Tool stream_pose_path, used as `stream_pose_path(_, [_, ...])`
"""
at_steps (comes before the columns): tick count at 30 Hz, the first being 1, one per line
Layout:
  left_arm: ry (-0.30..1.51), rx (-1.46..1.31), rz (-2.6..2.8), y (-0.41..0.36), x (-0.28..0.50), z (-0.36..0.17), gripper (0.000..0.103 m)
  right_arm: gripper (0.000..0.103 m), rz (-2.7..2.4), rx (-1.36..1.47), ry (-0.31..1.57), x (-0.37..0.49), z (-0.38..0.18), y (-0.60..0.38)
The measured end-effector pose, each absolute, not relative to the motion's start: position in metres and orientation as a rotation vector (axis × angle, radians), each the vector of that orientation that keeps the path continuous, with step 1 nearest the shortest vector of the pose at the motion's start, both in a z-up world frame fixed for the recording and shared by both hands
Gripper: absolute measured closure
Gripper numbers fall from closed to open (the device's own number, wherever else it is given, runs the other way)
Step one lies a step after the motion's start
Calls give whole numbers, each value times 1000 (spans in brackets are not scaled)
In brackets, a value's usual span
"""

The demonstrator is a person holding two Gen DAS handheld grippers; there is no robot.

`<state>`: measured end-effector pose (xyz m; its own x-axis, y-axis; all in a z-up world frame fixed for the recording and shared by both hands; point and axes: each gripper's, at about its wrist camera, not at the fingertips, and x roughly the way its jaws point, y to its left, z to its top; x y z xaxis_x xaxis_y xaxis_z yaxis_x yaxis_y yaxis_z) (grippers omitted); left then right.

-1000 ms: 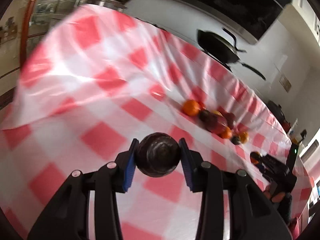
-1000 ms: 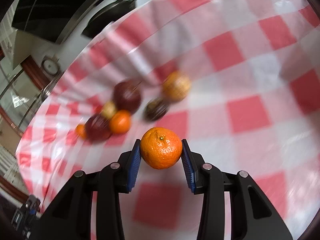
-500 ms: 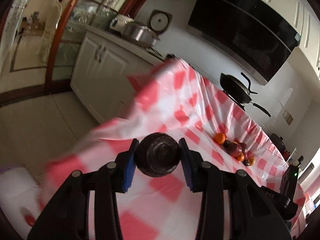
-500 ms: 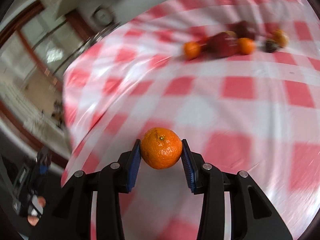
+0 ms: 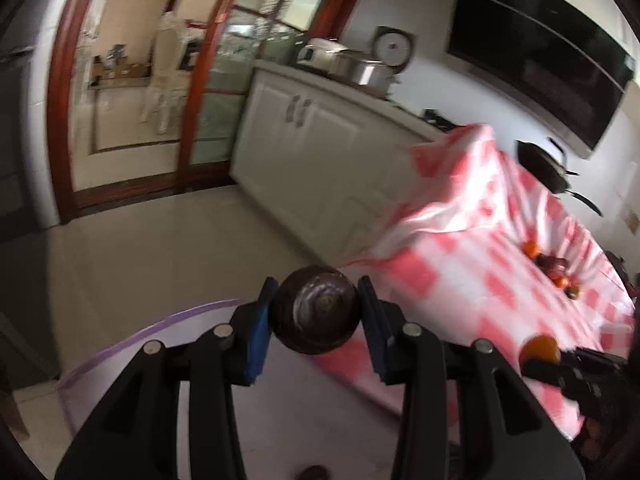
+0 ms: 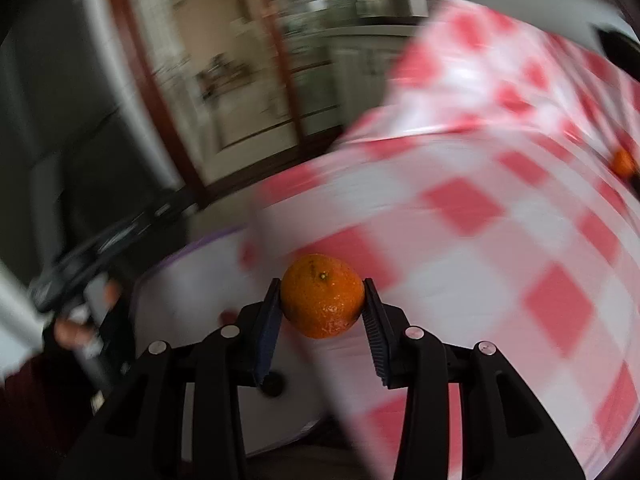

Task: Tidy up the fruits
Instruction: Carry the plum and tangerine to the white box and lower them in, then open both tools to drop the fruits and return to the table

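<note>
My left gripper (image 5: 316,316) is shut on a dark brown round fruit (image 5: 316,314) and holds it over a white container with a purple rim (image 5: 132,338) beside the table. My right gripper (image 6: 322,298) is shut on an orange mandarin (image 6: 322,295), held above the table's edge next to the same white container (image 6: 192,280). The right gripper with its mandarin (image 5: 539,350) shows at the lower right of the left wrist view. A pile of several fruits (image 5: 550,266) lies far off on the red-and-white checked tablecloth (image 5: 472,264).
White kitchen cabinets (image 5: 320,148) and a wood-framed glass door (image 5: 208,80) stand behind the table. A black pan (image 5: 544,166) sits at the table's far end. Two small dark fruits (image 6: 274,384) lie inside the container. The floor (image 5: 140,248) is pale tile.
Both grippers have swung left, away from the fruit pile, off the tabletop toward the white container at the table's end. Each keeps its fruit.
</note>
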<state>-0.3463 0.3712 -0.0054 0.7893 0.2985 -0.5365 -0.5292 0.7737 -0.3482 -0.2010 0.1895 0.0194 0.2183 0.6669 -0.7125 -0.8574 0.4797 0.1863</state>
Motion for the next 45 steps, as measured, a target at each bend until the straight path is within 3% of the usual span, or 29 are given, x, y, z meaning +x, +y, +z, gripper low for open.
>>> stream_pose_path(10, [618, -592, 619, 408, -384, -68, 62, 63, 1382, -720, 772, -317, -32, 252])
stream_pose_path(25, [960, -472, 741, 403, -358, -131, 62, 64, 1230, -1140, 1014, -323, -160, 300])
stream_pose_path(37, [1160, -434, 756, 399, -338, -167, 60, 60, 1192, -1225, 994, -333, -165, 291])
stream_pose_path(39, [1163, -437, 764, 400, -338, -167, 54, 41, 1186, -1209, 1006, -330, -163, 289])
stream_pose_path(40, [1164, -444, 768, 400, -338, -168, 51, 36, 1184, -1198, 1006, -329, -161, 288])
stream_pose_path(41, [1164, -450, 769, 400, -338, -168, 39, 30, 1184, -1190, 1002, -328, -158, 286])
stream_pose_path(42, [1164, -456, 768, 401, -338, -168, 27, 25, 1187, -1182, 994, -328, -155, 284])
stream_pose_path(45, [1126, -475, 762, 401, -338, -160, 15, 20, 1188, -1181, 949, -329, -141, 280])
